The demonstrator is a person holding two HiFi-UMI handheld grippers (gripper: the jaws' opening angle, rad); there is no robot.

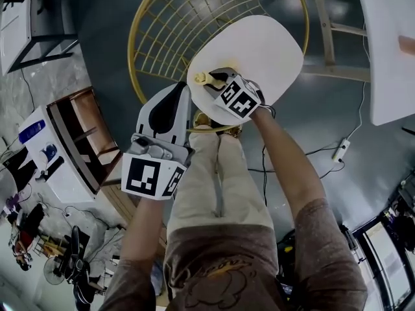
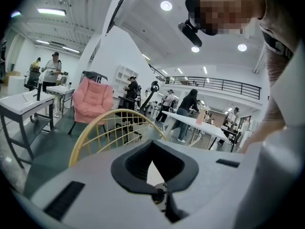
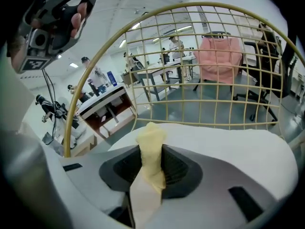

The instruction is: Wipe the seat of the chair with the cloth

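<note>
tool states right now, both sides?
Left tool: closed, empty.
Right tool: closed on the yellow cloth.

The right claw (image 1: 219,76) hides most of the cloth (image 1: 200,78).

The seat (image 1: 259,50) looked smooth, matt white, possibly plastic. The chair back (image 1: 175,24) was thin gold-finished metal wire. The cloth (image 3: 151,151) was soft, nubbly fabric. The right gripper (image 3: 151,168) had a matt plastic shell and ribbed black pads (image 3: 175,171).
</note>
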